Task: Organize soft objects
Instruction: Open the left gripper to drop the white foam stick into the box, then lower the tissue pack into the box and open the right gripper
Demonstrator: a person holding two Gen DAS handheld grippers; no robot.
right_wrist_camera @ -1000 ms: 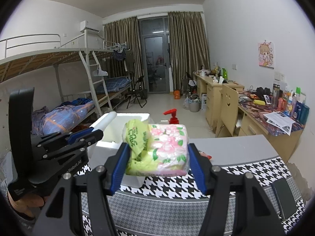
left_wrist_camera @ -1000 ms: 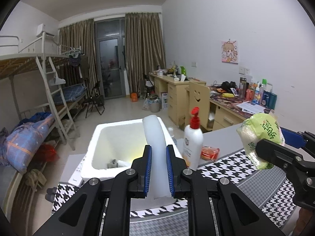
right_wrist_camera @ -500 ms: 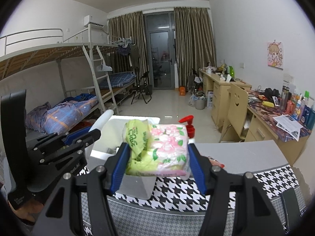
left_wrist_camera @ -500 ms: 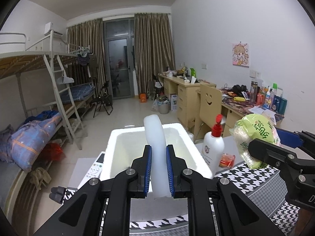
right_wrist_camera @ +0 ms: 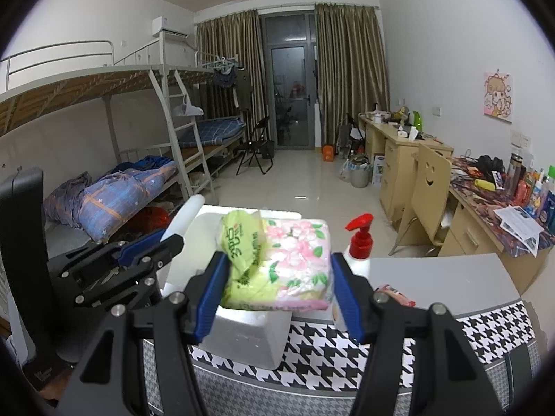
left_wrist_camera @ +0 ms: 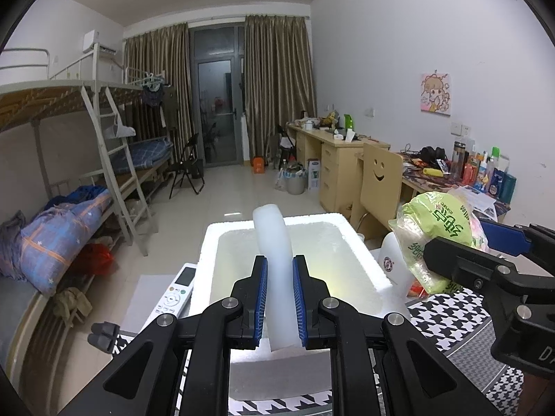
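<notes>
My left gripper (left_wrist_camera: 280, 298) is shut on a white foam strip (left_wrist_camera: 272, 242) that stands up between its blue pads, held over the open white foam box (left_wrist_camera: 360, 253). My right gripper (right_wrist_camera: 275, 280) is shut on a soft tissue pack (right_wrist_camera: 277, 260) in green and pink flowered wrap, hovering above the box's near right corner (right_wrist_camera: 242, 332). In the left wrist view the tissue pack (left_wrist_camera: 437, 228) and the right gripper's black finger (left_wrist_camera: 485, 270) show at the right. In the right wrist view the left gripper (right_wrist_camera: 152, 246) with its white strip (right_wrist_camera: 184, 215) is at the left.
A white pump bottle with a red top (right_wrist_camera: 360, 242) and a small red packet (right_wrist_camera: 395, 293) stand on the grey table right of the box. A houndstooth cloth (right_wrist_camera: 347, 353) covers the near table. A white remote (left_wrist_camera: 175, 291) lies left of the box. Bunk beds, desks and a chair stand beyond.
Both grippers have moved leftward and forward over the foam box, each keeping its load. The pump bottle has slid out of the left wrist view behind the tissue pack.
</notes>
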